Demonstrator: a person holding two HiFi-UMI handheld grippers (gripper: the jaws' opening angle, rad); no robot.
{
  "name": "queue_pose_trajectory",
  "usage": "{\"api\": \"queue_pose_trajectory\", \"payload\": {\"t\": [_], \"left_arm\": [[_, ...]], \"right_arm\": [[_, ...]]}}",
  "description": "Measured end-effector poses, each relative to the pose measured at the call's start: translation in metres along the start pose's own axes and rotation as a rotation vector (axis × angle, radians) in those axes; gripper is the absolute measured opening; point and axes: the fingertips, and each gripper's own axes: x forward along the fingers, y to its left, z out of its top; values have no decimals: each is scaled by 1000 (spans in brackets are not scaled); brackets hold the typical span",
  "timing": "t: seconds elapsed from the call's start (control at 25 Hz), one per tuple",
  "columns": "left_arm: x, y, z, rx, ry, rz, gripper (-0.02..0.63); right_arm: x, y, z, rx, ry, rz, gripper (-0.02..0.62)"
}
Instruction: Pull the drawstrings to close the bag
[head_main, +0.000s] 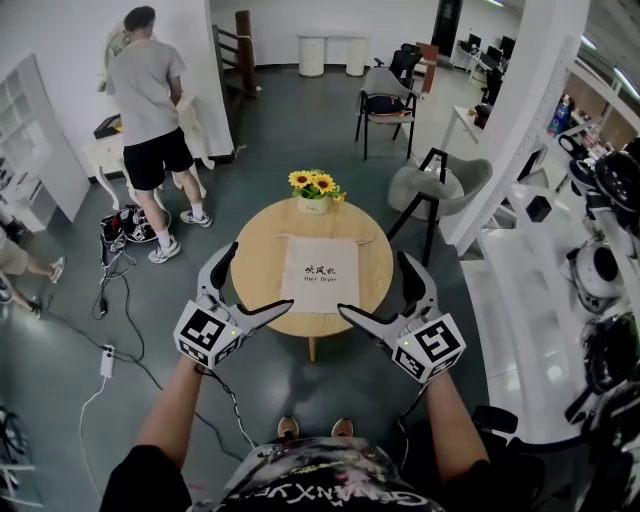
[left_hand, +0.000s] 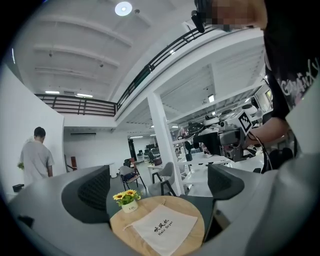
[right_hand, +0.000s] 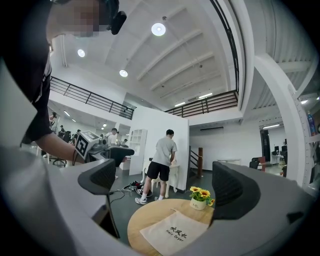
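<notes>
Lying flat, the cream bag (head_main: 320, 274) seems unclosed; left tongs (head_main: 260, 279) and right tongs (head_main: 374, 285) gape empty.

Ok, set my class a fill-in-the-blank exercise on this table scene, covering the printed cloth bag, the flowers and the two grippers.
1. The beige cloth drawstring bag lies flat on a round table made of ____.
2. The bag's English print reads "Hair ____".
3. The small white pot beyond the bag holds yellow ____.
4. The left gripper and right gripper, jaws apart, both hold ____.

Missing words: wood; Dryer; sunflowers; nothing.
</notes>
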Motion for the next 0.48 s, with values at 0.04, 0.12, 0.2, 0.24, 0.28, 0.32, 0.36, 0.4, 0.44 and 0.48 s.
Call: {"api": "queue_pose_trajectory", "payload": {"t": [0.04, 0.12, 0.2, 0.24, 0.28, 0.32, 0.36, 0.4, 0.44, 0.48], "left_arm": [[0, 0, -1, -4, 3, 7, 586], [0, -2, -2, -14, 5, 22, 586], [3, -7, -1, -28, 1, 41, 586], [5, -11, 0, -32, -2, 50, 586], [7, -15, 1, -32, -4, 59, 586], [8, -20, 2, -31, -5, 66, 586], [9, -25, 4, -30, -5, 72, 586], [10, -31, 5, -29, -5, 77, 586], [11, -36, 5, -29, -4, 80, 586], [13, -40, 6, -29, -4, 83, 586]], "right_arm": [[-1, 0, 0, -4, -1, 4, 584], [-6, -3, -1, -10, -4, 12, 584], [-13, -8, -5, -11, -6, 21, 584], [-18, -11, -6, -10, -7, 25, 584], [-23, -14, -8, -8, -9, 30, 584], [-28, -16, -10, -7, -11, 34, 584], [-34, -18, -11, -7, -13, 37, 584], [-39, -20, -12, -8, -14, 40, 584], [-44, -22, -13, -9, -16, 41, 584], [-48, -25, -13, -7, -17, 39, 584]]}}
